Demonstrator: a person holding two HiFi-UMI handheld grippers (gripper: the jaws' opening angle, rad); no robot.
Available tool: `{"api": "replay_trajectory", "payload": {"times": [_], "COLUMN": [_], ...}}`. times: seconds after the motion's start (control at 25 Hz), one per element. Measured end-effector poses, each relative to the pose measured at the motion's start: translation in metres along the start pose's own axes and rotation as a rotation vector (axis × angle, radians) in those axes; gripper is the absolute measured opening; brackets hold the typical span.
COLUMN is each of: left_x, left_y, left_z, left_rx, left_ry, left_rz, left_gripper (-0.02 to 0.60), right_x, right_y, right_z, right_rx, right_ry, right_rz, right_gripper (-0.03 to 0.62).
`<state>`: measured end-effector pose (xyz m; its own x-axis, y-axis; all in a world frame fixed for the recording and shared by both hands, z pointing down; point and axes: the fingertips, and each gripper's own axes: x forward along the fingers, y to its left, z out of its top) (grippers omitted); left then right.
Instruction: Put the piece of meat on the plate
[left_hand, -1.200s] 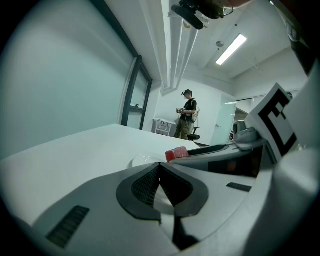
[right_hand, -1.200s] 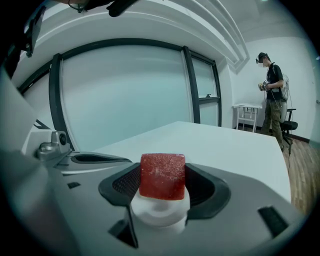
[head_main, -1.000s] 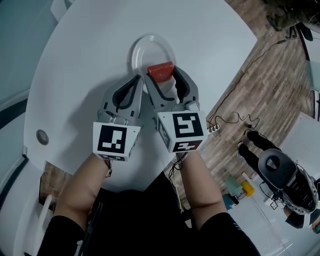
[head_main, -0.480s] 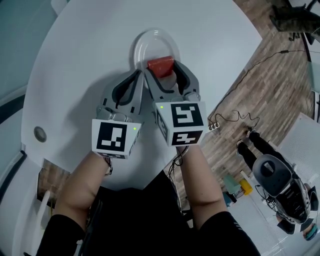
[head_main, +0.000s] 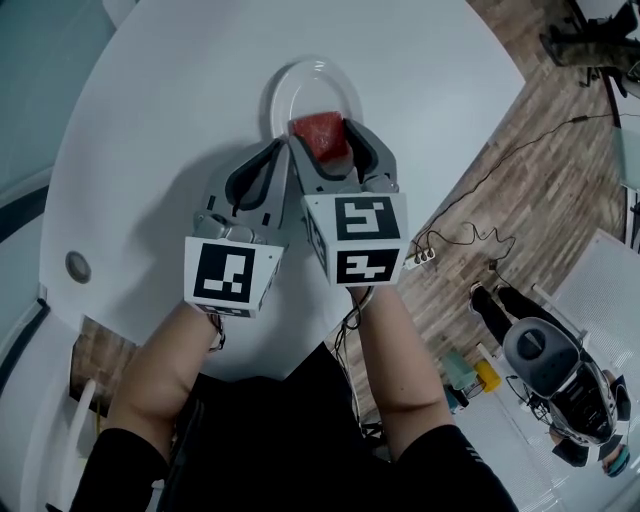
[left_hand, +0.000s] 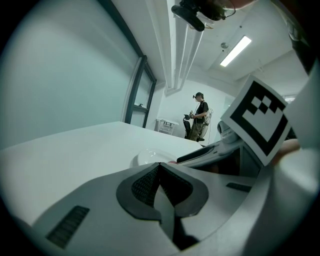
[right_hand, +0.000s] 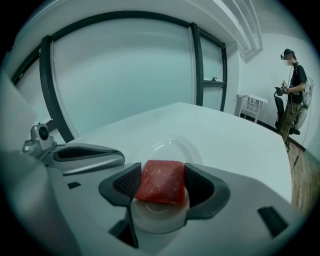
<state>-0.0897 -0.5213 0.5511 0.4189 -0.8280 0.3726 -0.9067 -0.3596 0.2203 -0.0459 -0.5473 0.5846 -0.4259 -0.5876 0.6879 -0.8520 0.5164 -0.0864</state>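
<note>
A red block of meat (head_main: 320, 135) (right_hand: 161, 181) sits between the jaws of my right gripper (head_main: 325, 148) (right_hand: 161, 186), which is shut on it just above the near half of the white plate (head_main: 300, 92) (right_hand: 167, 150). Whether the meat touches the plate I cannot tell. My left gripper (head_main: 270, 165) (left_hand: 159, 172) rests beside it on the left, its jaws shut with nothing between them. From the left gripper view, the plate (left_hand: 147, 156) shows just beyond the jaw tips.
The plate lies on a round white table (head_main: 180, 120), with a small round fitting (head_main: 78, 266) near its left edge. Wooden floor with a cable (head_main: 480, 235) lies to the right. A person (right_hand: 290, 95) stands far off.
The right gripper has carried the meat a little forward and lower over the plate. The left gripper has stayed in place.
</note>
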Motion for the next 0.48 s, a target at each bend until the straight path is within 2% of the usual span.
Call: {"api": "replay_trajectory", "payload": {"times": [0.16, 0.48], "left_x": [0.025, -0.001], "left_y": [-0.003, 0.006], "left_z": [0.002, 0.0], "left_rx": [-0.005, -0.008], "left_ry": [0.006, -0.001], "left_rz": [0.001, 0.004], "left_gripper": [0.003, 0.003], "right_x": [0.009, -0.003], "right_y": [-0.021, 0.002], "right_z": [0.004, 0.009], "right_rx": [0.016, 0.013], "right_ry": [0.002, -0.062], "right_rz": [0.005, 0.003], "right_gripper": [0.275, 0.275]}}
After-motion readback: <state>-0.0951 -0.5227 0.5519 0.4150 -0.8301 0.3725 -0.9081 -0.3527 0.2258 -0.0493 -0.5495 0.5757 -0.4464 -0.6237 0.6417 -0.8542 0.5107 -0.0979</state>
